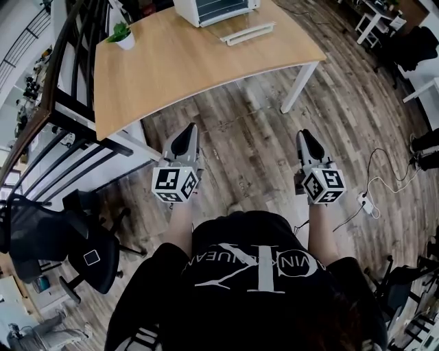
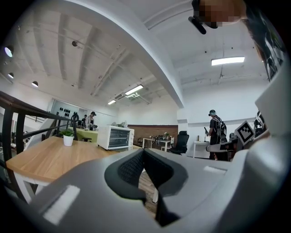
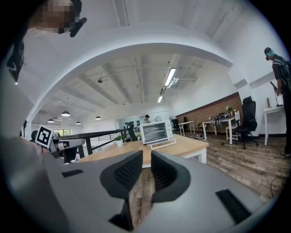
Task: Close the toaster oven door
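- Toaster oven at far edge of bench, door folded down open.
- Left gripper pinched together, empty, near side of bench, above floor.
- Right gripper parted by a narrow slit, empty.

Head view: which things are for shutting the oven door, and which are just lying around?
For the job: toaster oven, its open door, left tongs, right tongs.
Just lying about: potted plant, office chair, power strip.

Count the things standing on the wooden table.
2: the toaster oven at the far edge, a potted plant near the far left corner. More may hide behind the oven.
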`<state>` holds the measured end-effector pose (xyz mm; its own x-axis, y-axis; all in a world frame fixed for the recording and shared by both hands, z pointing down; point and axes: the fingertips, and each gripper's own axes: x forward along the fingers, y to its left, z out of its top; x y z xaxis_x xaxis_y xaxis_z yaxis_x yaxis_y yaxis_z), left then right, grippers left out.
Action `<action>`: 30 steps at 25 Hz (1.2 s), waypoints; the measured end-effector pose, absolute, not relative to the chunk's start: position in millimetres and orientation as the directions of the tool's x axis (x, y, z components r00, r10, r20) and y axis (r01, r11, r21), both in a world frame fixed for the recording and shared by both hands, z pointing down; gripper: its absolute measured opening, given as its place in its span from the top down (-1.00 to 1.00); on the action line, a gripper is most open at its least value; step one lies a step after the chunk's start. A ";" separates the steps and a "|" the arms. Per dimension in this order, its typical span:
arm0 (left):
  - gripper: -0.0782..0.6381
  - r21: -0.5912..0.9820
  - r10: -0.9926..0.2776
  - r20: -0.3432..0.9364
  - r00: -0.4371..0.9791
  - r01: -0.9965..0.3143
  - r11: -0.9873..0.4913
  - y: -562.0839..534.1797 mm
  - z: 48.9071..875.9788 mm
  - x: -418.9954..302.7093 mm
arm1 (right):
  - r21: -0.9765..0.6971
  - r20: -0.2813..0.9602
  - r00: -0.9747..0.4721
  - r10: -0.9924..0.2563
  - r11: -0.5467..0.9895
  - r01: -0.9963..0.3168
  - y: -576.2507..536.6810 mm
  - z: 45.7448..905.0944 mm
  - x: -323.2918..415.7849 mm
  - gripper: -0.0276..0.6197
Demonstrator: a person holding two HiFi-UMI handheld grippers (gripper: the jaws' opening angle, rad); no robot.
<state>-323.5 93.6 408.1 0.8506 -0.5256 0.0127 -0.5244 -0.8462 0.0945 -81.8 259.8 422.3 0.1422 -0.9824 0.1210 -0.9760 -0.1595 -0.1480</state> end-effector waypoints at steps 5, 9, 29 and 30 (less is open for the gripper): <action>0.75 0.097 -0.528 0.013 0.849 -0.526 -0.845 78.6 408.2 -324.6 | -0.152 0.111 0.157 -0.981 -0.172 -0.973 246.1 418.1 -76.6 0.85; 0.75 0.101 -0.530 0.011 0.848 -0.528 -0.843 73.1 409.3 -322.7 | -0.148 0.116 0.150 -0.982 -0.167 -0.975 238.0 417.8 -74.7 0.85; 0.75 0.100 -0.510 0.033 0.860 -0.510 -0.854 54.7 419.6 -294.5 | -0.144 0.114 0.175 -0.978 -0.190 -0.971 216.9 415.8 -41.4 0.85; 0.75 0.098 -0.511 0.033 0.859 -0.511 -0.854 53.0 419.2 -292.1 | -0.145 0.112 0.175 -0.978 -0.190 -0.971 215.6 416.2 -37.9 0.85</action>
